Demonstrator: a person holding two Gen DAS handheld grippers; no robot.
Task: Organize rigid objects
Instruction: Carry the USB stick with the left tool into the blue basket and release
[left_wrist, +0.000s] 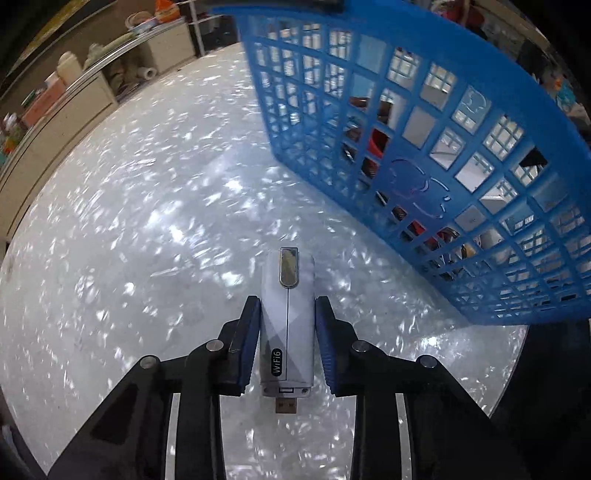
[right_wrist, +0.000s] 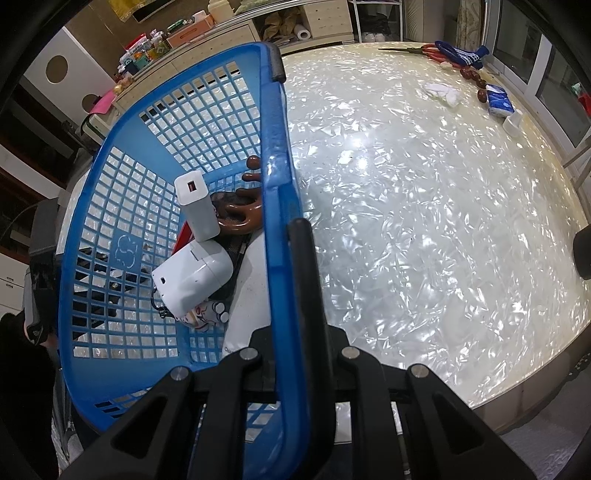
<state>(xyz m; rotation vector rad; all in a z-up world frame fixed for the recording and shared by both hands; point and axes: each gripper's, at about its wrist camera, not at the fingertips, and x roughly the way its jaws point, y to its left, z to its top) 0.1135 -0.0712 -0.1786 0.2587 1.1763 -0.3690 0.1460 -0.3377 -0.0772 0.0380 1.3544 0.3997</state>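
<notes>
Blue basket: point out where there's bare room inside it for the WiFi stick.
In the blue basket, bare mesh lies left of the white charger and earbud case, toward the far wall. It is crowded along the near rim, with the brown wooden piece.

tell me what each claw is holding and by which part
The left claw grips the white wifi stick by its long sides, near the plug end. The right claw clamps the blue basket by its rim.
</notes>
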